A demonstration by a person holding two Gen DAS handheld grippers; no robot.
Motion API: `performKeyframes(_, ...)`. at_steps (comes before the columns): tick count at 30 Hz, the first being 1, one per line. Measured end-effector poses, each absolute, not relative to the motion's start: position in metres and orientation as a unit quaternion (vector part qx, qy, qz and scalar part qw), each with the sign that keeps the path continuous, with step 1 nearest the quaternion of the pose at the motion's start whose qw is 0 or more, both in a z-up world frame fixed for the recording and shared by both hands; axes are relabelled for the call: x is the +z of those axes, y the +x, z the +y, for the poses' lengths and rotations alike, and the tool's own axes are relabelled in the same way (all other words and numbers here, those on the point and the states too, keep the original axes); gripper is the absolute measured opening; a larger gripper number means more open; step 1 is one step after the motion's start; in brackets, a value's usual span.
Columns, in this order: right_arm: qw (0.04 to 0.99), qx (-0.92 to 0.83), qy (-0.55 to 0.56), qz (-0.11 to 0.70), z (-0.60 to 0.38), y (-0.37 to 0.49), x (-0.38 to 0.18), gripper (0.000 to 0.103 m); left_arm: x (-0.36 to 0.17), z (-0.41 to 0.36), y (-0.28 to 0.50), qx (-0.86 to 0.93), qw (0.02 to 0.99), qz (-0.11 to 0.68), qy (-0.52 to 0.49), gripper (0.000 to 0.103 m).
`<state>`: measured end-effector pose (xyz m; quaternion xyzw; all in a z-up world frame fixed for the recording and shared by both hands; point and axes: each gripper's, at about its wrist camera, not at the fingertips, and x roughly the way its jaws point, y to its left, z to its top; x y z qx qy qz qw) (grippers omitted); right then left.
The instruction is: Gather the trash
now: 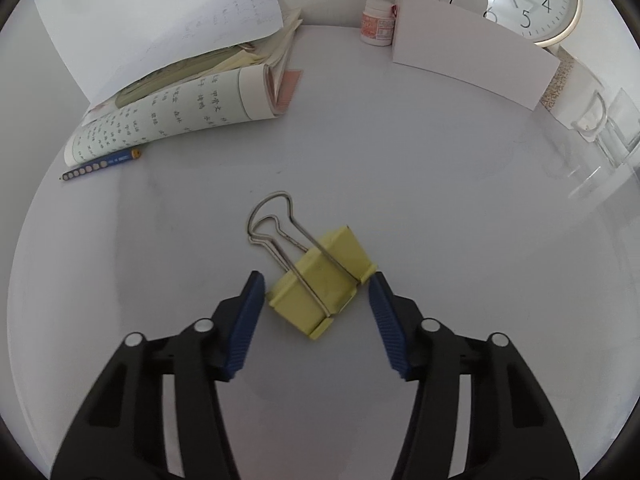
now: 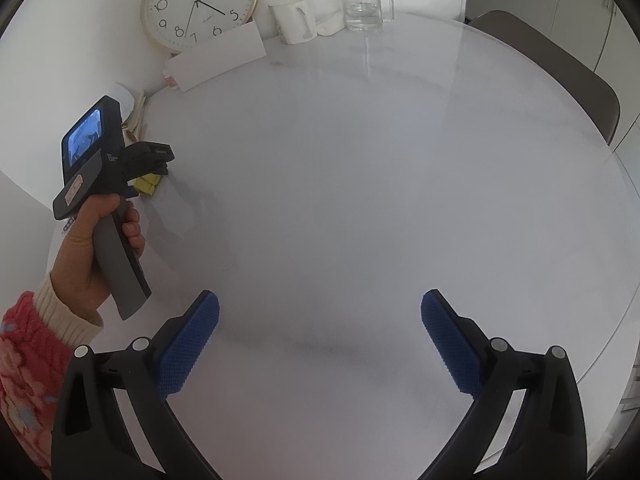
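Binder clips: one, yellow binder clip
Pencils: one, blue pencil
Wall clocks: one, clock
Small bottles: one, bottle
Glass jugs: one, jug
White mugs: one, mug
White cards: one, card
Booklets: one, booklet

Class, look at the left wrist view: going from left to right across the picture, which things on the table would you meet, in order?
Blue pencil → open booklet → yellow binder clip, between the pads of the open left hand-held gripper → small white bottle → white card → glass mug.
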<state>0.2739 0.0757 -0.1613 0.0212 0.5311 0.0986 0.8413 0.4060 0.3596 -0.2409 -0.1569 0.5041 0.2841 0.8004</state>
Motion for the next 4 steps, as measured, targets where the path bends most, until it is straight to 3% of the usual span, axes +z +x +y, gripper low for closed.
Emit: performKeyframes(4, 0.839, 0.099, 0.015, 0.534, 0.0755, 0.2731, -0.1629, 0.100, -0.2425, 0.3604, 0.4081, 0.276, 0.806, 0.502, -0.150, 0.046)
